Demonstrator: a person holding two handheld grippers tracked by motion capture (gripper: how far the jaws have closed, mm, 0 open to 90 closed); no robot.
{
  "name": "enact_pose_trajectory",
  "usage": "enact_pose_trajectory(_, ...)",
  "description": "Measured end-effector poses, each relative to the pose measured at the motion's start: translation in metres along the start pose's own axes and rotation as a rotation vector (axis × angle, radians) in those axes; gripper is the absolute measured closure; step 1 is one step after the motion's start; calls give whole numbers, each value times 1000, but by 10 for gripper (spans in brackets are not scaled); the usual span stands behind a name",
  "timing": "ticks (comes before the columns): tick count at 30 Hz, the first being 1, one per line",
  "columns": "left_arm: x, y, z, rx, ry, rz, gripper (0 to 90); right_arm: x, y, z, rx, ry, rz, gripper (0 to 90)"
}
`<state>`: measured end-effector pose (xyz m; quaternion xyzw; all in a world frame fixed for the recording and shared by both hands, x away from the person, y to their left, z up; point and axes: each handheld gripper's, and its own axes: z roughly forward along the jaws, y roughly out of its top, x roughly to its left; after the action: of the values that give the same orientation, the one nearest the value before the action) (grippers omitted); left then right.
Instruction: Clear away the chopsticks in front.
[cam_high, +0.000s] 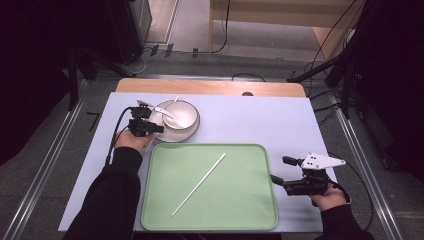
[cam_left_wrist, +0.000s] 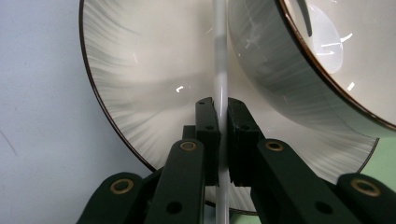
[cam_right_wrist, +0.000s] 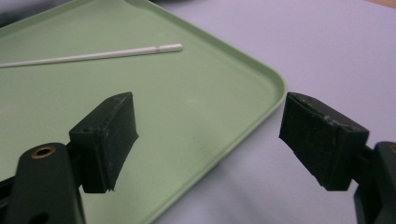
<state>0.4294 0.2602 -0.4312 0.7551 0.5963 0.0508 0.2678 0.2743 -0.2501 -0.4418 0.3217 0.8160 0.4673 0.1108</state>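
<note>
Your left gripper clamped on white stick over plate, tray's 11 o'clock. Your right gripper jaws apart, tray's 3 o'clock edge; second stick lies in tray.

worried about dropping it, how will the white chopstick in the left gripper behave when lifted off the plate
The white chopstick looks thin, straight and rigid, so probably light and stiff. Its glossy surface may slip or pivot between the left gripper jaws, pinched near one end. If released onto the plate, it could roll.
</note>
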Motion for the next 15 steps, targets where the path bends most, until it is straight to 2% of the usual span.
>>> enact_pose_trajectory(6, 5, 1, -4, -13, -28, -45, 860, 0, 0, 0, -3, -2, 0, 194)
enact_pose_trajectory(9, 8, 2, -8, -19, -42, -54, 860, 0, 0, -1, -1, -4, 3, 194)
enact_pose_trajectory(15, 22, 0, -26, -39, -25, -77, 860, 0, 0, -1, -1, -4, 3, 194)
